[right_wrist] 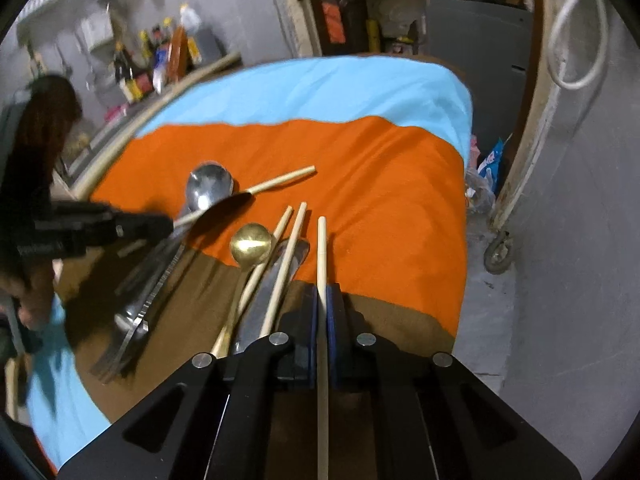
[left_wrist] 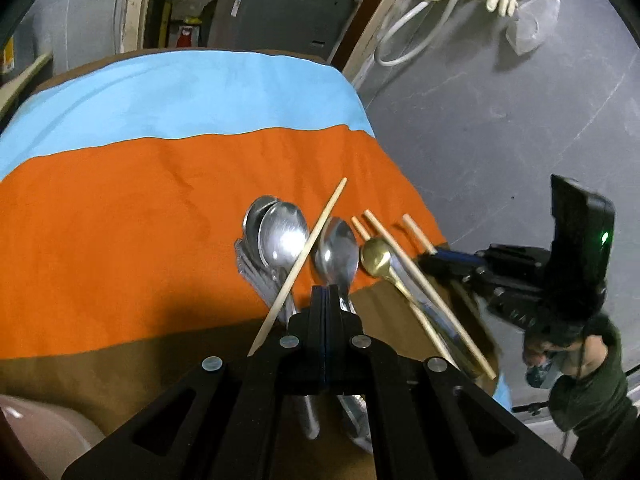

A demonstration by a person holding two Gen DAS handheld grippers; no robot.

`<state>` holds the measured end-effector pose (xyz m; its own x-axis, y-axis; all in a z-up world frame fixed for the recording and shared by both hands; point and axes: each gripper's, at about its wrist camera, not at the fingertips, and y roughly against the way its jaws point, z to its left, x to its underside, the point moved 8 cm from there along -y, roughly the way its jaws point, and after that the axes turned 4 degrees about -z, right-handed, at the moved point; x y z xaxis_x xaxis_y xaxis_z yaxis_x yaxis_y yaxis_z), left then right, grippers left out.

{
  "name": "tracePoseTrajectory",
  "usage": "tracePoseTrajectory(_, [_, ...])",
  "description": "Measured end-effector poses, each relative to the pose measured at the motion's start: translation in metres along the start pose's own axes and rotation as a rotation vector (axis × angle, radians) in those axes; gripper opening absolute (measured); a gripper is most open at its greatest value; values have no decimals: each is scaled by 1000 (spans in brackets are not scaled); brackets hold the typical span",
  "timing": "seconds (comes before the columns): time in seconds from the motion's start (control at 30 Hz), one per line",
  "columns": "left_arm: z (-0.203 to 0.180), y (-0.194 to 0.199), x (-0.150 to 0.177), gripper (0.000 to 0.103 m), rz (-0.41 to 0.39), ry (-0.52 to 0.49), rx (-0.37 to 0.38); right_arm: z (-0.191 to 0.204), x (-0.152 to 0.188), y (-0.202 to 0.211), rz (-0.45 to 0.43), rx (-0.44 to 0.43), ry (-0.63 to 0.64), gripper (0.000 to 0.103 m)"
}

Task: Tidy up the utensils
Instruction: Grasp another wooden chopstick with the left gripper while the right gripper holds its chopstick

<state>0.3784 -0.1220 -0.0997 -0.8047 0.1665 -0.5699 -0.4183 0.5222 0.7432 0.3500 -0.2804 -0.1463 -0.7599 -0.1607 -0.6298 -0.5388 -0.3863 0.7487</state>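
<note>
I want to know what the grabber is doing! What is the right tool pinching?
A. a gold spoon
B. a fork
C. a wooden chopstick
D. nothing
C: in the right wrist view the right tool is shut on a wooden chopstick; the gold spoon lies on the cloth beside it.

The cloth (left_wrist: 160, 184) runs in blue, orange and brown bands. One small spoon (right_wrist: 251, 245) is gold; the chopsticks (right_wrist: 285, 264) are pale wood.

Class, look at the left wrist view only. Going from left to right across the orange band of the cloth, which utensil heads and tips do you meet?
Stacked steel spoons → slanted chopstick → single steel spoon → gold spoon → long chopstick → right gripper.
</note>
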Motion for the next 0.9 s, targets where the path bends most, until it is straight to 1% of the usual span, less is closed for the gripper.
tracePoseTrajectory(0.13, [-7, -1, -6, 0, -49, -80, 2, -1, 5, 2, -9, -15, -41, 3])
tracePoseTrajectory(0.23, [-12, -4, -15, 0, -80, -150, -34, -3, 4, 4, -15, -25, -61, 3])
tracePoseTrajectory(0.33, [-18, -15, -24, 0, -74, -217, -63, -2, 5, 4, -17, -30, -58, 3])
tracePoseTrajectory(0.4, [-21, -25, -33, 0, -68, -228, -56, -3, 6, 4, -21, -34, -54, 3])
tracePoseTrajectory(0.5, [-25, -42, -40, 0, -23, -238, -42, -6, 6, 3, -27, -43, -64, 3])
tracePoseTrajectory(0.7, [-25, -82, -53, 0, 89, -280, -79, -10, 4, 1, -29, -57, -68, 3])
tracePoseTrajectory(0.83, [-23, -93, -54, 5, 155, -322, -102, -10, 4, 0, -28, -72, -66, 3])
tracePoseTrajectory(0.87, [-22, -98, -54, 9, 182, -330, -120, -10, 3, 0, -28, -74, -67, 3])
tracePoseTrajectory(0.9, [-20, -103, -54, 14, 201, -341, -135, -10, 3, 0, -27, -76, -69, 3])
